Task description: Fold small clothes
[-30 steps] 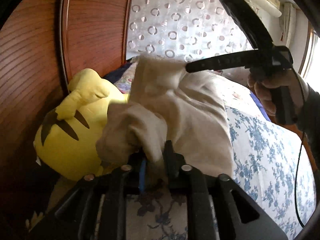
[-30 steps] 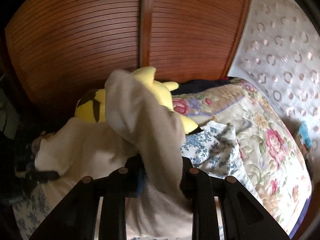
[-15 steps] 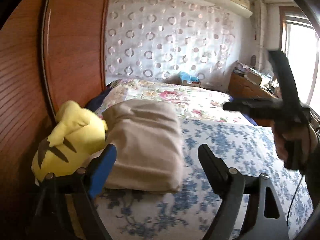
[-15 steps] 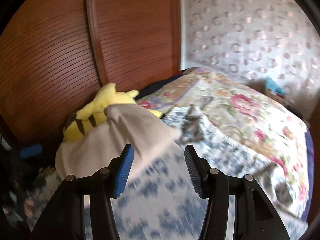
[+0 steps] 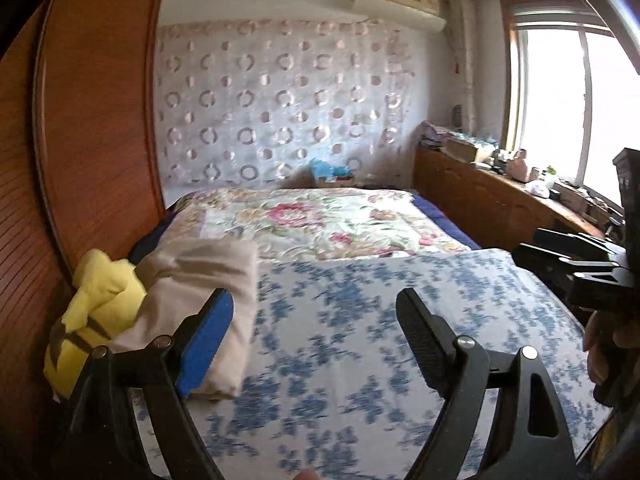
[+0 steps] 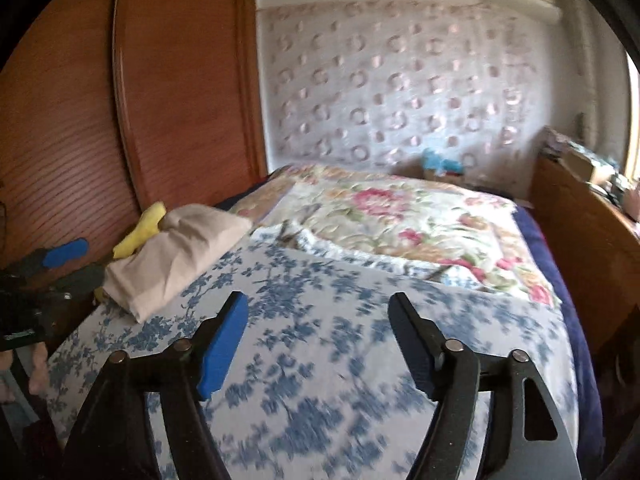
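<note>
The beige garment [image 5: 200,280] lies folded on the blue-flowered sheet [image 5: 360,340], its far end leaning on a yellow plush toy [image 5: 100,304]. My left gripper [image 5: 314,300] is open just to the right of the garment, with only sheet between its fingers. In the right wrist view the garment [image 6: 176,252] sits well off to the left. My right gripper [image 6: 318,300] hangs over bare sheet [image 6: 320,360], its jaws opening with nothing between them. The left gripper's blue pad [image 6: 66,252] shows at the far left of that view.
A wooden headboard [image 5: 80,160] rises behind the plush toy [image 6: 140,232]. A rose-patterned quilt [image 5: 320,220] covers the far half of the bed. A cluttered wooden counter [image 5: 480,200] runs along the right below a window [image 5: 560,100].
Both grippers let go of the beige garment, which dropped into a folded heap by the plush toy. Both drew back and swung right, and their jaws spread wide.
</note>
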Motion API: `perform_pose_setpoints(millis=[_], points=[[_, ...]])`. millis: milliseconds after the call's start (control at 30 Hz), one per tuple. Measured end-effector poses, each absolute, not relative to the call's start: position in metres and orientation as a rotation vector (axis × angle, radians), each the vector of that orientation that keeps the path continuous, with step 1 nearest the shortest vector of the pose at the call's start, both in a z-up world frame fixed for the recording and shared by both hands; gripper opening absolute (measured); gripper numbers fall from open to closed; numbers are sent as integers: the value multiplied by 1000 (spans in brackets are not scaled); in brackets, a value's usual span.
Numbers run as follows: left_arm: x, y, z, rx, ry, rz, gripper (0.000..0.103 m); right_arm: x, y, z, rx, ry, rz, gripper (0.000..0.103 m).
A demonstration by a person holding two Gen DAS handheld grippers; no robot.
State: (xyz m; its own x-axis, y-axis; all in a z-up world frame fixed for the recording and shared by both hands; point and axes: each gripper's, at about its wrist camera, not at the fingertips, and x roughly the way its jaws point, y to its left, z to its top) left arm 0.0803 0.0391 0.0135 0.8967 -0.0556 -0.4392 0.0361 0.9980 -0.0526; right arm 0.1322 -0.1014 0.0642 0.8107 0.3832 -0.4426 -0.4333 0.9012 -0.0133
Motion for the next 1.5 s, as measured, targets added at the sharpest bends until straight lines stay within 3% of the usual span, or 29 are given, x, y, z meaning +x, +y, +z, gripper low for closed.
perform_pose_setpoints(millis=[500,1500], points=[[58,5,45,-18,408,-43,84,45,-104,58,-31,323,293,81],[56,4,46,-13,395,-33,84,49,-117,42,-20,294,276,81]])
